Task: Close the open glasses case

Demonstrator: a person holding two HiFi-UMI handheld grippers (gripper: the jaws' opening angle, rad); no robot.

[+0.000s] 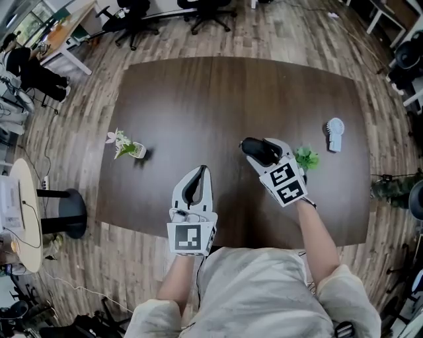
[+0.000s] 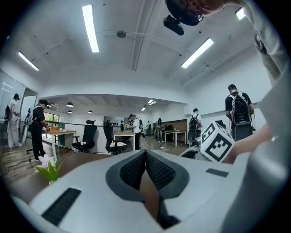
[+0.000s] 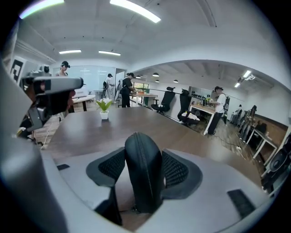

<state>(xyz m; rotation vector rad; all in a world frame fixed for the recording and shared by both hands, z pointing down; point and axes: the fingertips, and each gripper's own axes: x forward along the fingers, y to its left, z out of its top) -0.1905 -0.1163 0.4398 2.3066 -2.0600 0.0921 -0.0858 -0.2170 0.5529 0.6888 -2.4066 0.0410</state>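
Observation:
A black zippered glasses case (image 3: 142, 175) stands on edge between the pads of my right gripper (image 3: 143, 152), which is shut on it. The zip seam runs up its narrow edge and the two halves look pressed together. In the head view the glasses case (image 1: 255, 149) sits at the tip of the right gripper (image 1: 263, 152), low over the dark brown table (image 1: 198, 99) at centre right. My left gripper (image 1: 203, 170) hovers over the table's near edge to the left of it, pointing away from me. Seen from the left gripper view, the left gripper (image 2: 145, 154) is shut with nothing between its pads.
A small white pot with white flowers (image 1: 127, 148) stands on the left of the table. A green plant (image 1: 307, 158) sits just right of the right gripper, with a white hand fan (image 1: 335, 134) beyond it. Office chairs (image 1: 210, 13) and people stand past the far edge.

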